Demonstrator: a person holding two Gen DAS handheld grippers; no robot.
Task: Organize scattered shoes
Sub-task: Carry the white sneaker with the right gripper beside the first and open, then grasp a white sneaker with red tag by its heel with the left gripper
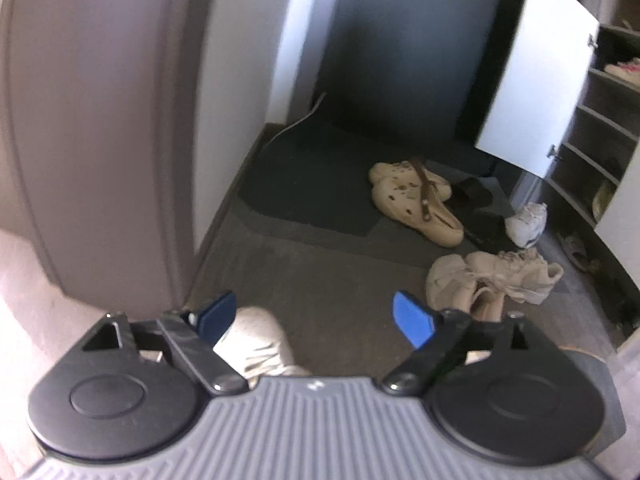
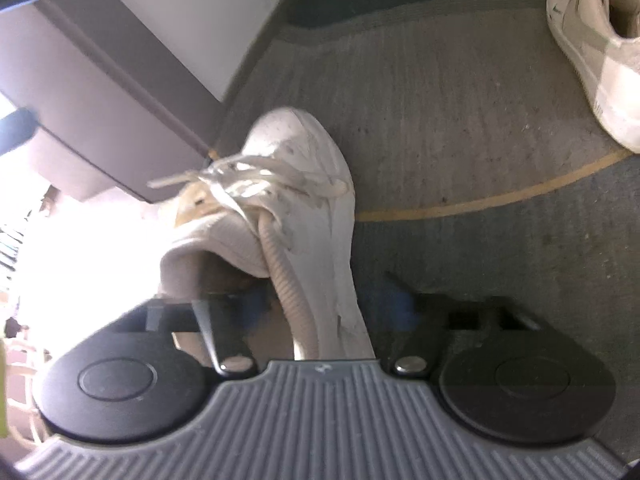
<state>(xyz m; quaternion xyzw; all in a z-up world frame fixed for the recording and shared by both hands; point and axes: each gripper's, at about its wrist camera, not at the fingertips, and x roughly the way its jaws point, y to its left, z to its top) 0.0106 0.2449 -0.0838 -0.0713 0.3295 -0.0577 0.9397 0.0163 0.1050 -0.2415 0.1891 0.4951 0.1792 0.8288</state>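
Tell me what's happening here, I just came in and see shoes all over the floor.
A person with a claw in each hand is tidying shoes by an open shoe cabinet. The right claw stands open around the heel of a white sneaker that lies on the carpet, not pressing on it. The left claw is open and holds nothing. On the floor ahead lie tan clogs and beige sneakers, not yet put away.

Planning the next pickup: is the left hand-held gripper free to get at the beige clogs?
Probably yes: the left hand-held gripper is open and empty, with bare floor up to the beige clogs.
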